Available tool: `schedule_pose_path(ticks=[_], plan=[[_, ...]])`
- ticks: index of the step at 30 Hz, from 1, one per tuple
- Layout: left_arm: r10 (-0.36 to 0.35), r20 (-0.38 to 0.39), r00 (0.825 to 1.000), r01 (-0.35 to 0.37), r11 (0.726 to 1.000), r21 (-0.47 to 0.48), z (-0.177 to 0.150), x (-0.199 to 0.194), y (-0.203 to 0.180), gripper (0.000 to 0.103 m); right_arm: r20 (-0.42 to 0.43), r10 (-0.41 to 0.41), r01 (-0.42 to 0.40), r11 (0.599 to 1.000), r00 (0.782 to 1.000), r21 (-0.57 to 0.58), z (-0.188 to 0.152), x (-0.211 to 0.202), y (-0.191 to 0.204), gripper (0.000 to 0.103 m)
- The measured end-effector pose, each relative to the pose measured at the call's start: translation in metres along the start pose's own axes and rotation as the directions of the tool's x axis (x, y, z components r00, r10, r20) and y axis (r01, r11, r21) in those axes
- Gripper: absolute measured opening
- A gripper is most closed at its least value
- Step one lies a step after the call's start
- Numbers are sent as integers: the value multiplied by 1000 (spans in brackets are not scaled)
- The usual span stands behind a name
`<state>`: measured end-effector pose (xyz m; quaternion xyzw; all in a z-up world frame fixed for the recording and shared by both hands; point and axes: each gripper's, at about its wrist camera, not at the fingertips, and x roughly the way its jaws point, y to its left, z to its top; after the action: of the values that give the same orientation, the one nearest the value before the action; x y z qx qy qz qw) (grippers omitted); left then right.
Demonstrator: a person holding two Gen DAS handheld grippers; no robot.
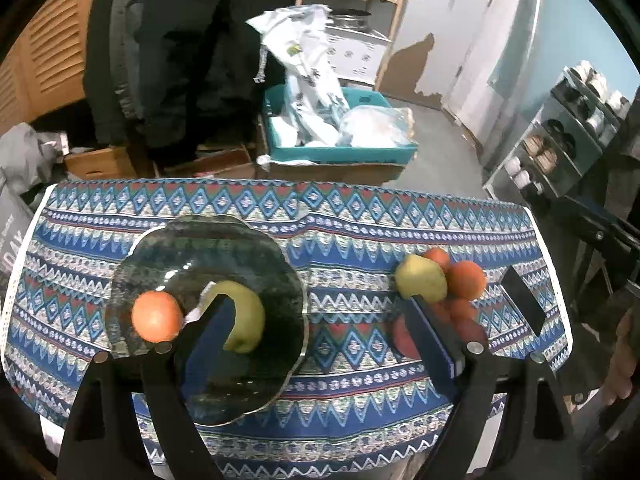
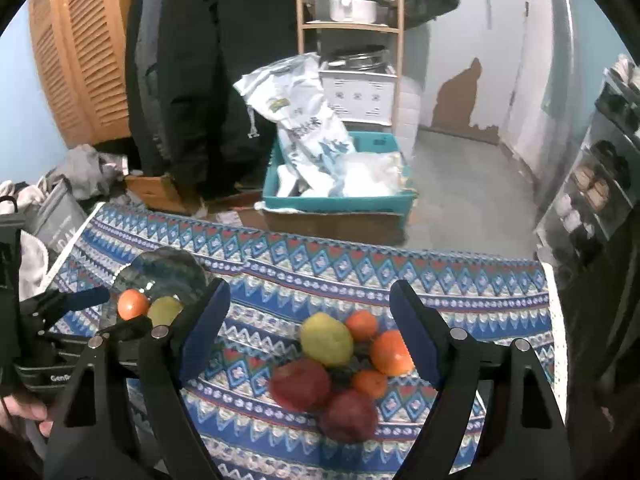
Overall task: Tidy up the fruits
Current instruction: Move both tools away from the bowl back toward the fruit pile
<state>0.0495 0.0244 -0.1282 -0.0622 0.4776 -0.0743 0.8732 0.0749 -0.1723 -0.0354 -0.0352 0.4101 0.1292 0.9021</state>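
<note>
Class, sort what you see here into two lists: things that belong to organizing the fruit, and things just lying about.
Belongs to the job:
glass plate
orange on the plate
green apple on the plate
pile of fruit

Just lying about:
teal crate
white bags
pot on the shelf
dark coat

Patterned tablecloth (image 1: pixel 352 236): blue, red and white diamond bands, spread over the table. Beyond its far edge, a teal crate (image 2: pixel 340 200) resting on a cardboard box (image 2: pixel 332 222), holding white printed bags (image 2: pixel 304 120). Dark jacket (image 2: pixel 200 60) hanging beside a louvred wooden door (image 2: pixel 80 52). Wooden shelf (image 2: pixel 352 28) with a metal pot (image 2: pixel 354 8). Shoe rack (image 1: pixel 560 136) at right. Wall paint peeling (image 2: pixel 460 100).
</note>
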Motion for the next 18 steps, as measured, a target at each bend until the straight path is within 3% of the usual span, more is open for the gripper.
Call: schedule_pose_path(ticks=[18], plan=[[-21, -80, 997, 30, 992, 122, -11, 36, -71, 88, -41, -80, 83, 992, 996, 93, -41, -9, -70, 82]])
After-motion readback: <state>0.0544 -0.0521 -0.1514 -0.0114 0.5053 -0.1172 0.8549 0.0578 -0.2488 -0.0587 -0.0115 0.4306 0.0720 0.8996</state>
